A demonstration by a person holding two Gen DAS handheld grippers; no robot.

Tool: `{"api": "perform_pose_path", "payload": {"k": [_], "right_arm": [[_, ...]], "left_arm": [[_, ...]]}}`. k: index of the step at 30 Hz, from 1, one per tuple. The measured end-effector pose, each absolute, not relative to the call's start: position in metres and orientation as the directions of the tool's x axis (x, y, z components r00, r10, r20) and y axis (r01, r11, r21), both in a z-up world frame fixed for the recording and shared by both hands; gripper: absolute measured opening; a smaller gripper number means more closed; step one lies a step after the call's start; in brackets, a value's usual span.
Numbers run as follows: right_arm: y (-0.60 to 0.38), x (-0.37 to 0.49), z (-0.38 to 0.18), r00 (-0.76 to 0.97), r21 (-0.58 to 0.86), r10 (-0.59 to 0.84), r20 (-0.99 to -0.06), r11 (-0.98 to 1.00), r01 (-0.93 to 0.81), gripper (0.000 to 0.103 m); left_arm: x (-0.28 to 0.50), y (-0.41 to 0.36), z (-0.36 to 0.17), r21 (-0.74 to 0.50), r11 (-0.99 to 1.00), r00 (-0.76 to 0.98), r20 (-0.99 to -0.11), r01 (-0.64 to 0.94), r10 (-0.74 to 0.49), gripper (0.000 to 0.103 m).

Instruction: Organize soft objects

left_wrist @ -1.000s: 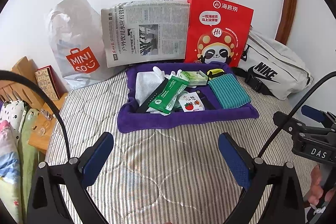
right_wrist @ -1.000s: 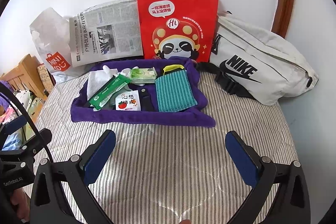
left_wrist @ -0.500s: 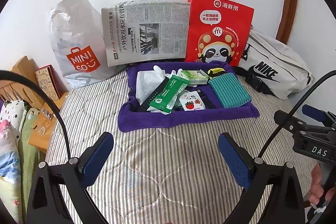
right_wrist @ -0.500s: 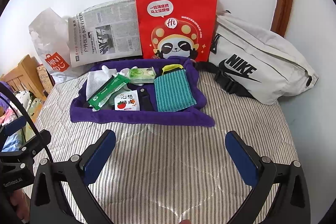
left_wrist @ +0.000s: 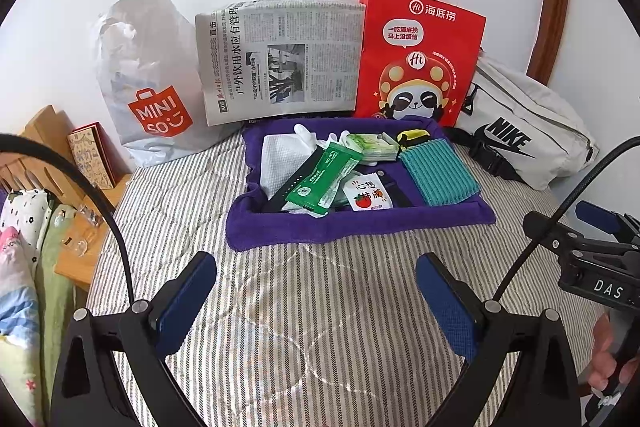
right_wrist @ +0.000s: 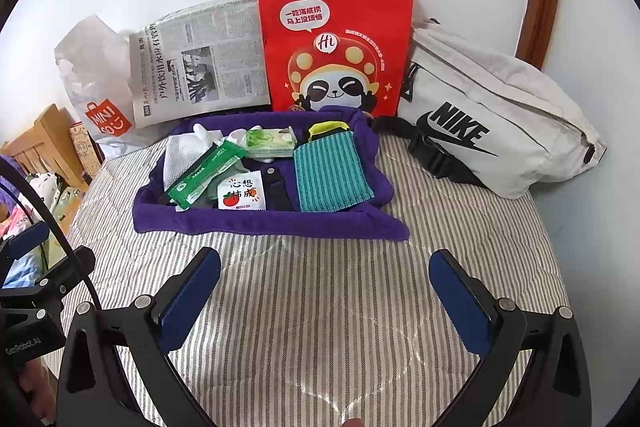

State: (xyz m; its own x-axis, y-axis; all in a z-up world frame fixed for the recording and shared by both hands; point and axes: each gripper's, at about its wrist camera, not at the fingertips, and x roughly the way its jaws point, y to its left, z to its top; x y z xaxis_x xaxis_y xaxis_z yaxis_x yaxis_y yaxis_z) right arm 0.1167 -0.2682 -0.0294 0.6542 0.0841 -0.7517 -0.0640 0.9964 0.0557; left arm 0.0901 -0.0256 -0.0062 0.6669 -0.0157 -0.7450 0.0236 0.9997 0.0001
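A purple towel tray (left_wrist: 360, 223) sits at frame centre on the striped mattress (left_wrist: 312, 327), holding a teal ribbed cloth (left_wrist: 438, 173) at its right side, a green packet (left_wrist: 324, 179), a white tomato-print sachet (left_wrist: 370, 195), a white tissue (left_wrist: 280, 159) at its left and a pale green pack (left_wrist: 372, 147) toward the rear. Behind it, against the wall, stand a red paper bag (left_wrist: 420, 59), a newspaper (left_wrist: 280, 59) and a white Miniso bag (left_wrist: 148, 79); a white Nike bag (left_wrist: 528, 139) lies at right. The left gripper (left_wrist: 316, 299) and the right gripper (right_wrist: 324, 297) hover low in frame, jaws spread wide, holding nothing.
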Motion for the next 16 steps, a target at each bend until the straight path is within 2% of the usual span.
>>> {"api": "perform_pose_path", "payload": {"k": [16], "right_arm": [[-0.2630,0.1180,-0.0326,0.652,0.056,0.095,-0.753,0.995,-0.080,0.103]], "left_arm": [[0.0946,-0.0246,-0.0057,0.006,1.000,0.666,-0.746,0.025,-0.013,0.101]]}}
